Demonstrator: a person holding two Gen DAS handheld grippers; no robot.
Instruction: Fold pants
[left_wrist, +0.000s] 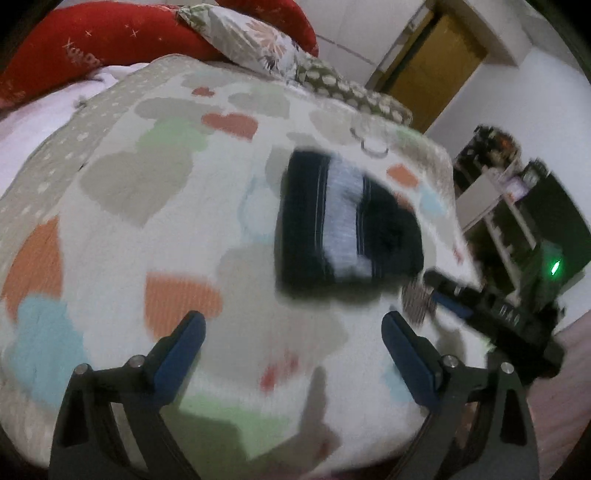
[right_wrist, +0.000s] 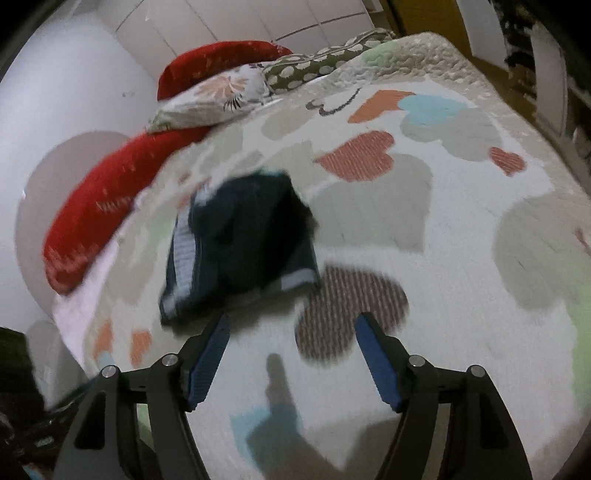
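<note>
The pants (left_wrist: 347, 225) lie in a compact dark bundle with a pale stripe, right of centre in the left wrist view, on the quilt (left_wrist: 147, 236) of the bed. Left gripper (left_wrist: 293, 325) and right gripper (right_wrist: 291, 328) both stand apart, empty, short of the bundle. If another fold is wanted, take two corners of one edge evenly.

I see a bed (right_wrist: 461, 258) under a heart-patterned quilt (left_wrist: 129, 240), red pillows (right_wrist: 110, 199) against the white wall (right_wrist: 66, 92), a yellow-brown door (left_wrist: 432, 70), and dark shelving (left_wrist: 517, 206).
</note>
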